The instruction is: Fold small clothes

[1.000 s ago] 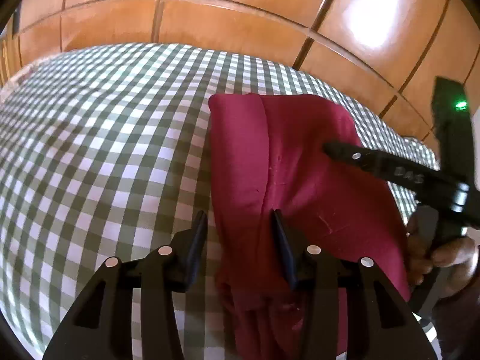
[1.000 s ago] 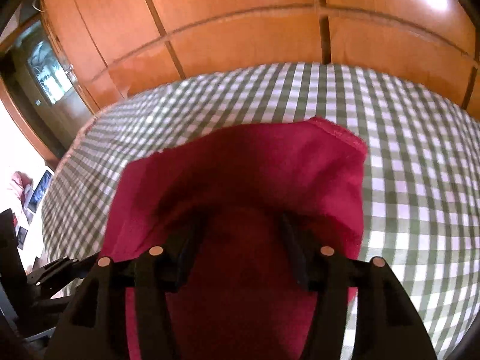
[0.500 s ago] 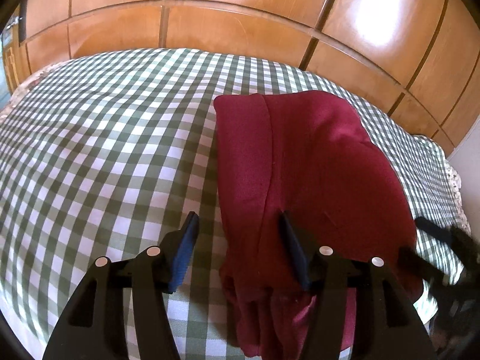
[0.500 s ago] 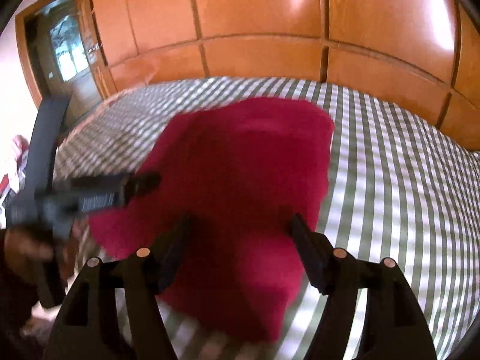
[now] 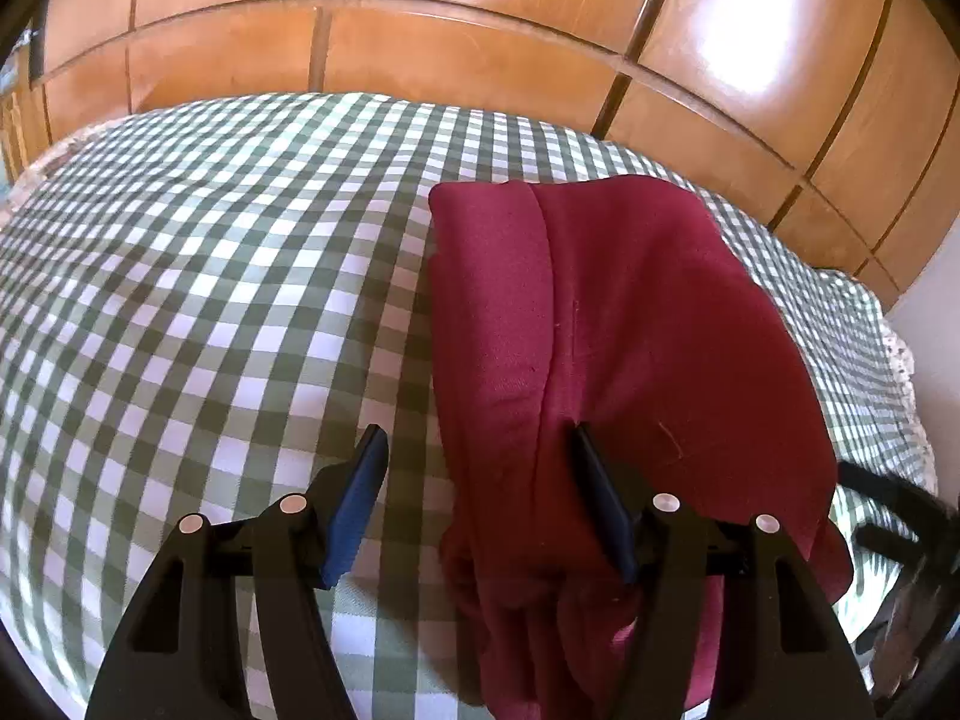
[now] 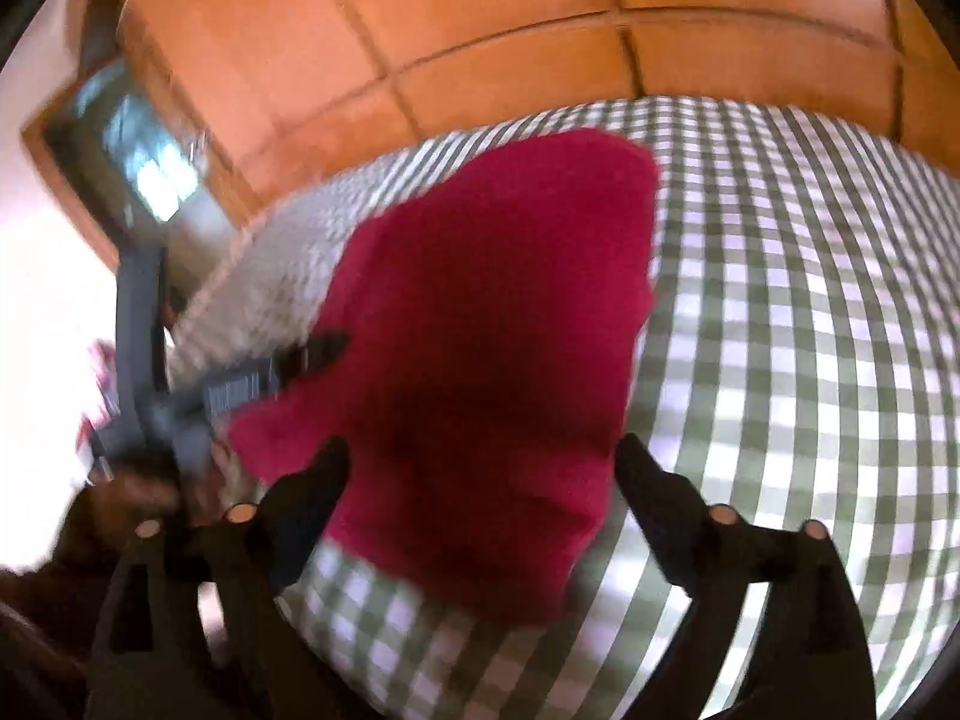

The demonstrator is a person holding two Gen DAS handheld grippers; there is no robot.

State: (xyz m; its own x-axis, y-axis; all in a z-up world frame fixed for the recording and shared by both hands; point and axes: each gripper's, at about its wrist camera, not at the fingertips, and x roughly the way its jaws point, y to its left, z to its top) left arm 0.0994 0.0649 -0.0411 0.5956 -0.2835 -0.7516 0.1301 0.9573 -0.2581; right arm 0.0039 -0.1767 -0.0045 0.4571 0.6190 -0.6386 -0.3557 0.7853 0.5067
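Wooden panelling [image 5: 480, 54] rises behind a green-checked bedspread [image 5: 198, 312]. Left wrist view: the left gripper [image 5: 477, 456], jaws just opening, stands spread around the folded maroon garment [image 5: 618, 324], pinching nothing. Right wrist view, blurred: the right gripper [image 6: 483, 465], also just opening, gapes wide above the garment's near edge.

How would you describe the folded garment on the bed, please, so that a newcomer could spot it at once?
Start at the glossy wooden panelled wall; below it spreads a bed under a green-and-white checked cover. On that cover lies a dark red garment, folded lengthwise with one flap overlapping along a straight edge. It is the only plain, solid-coloured cloth on the checks.
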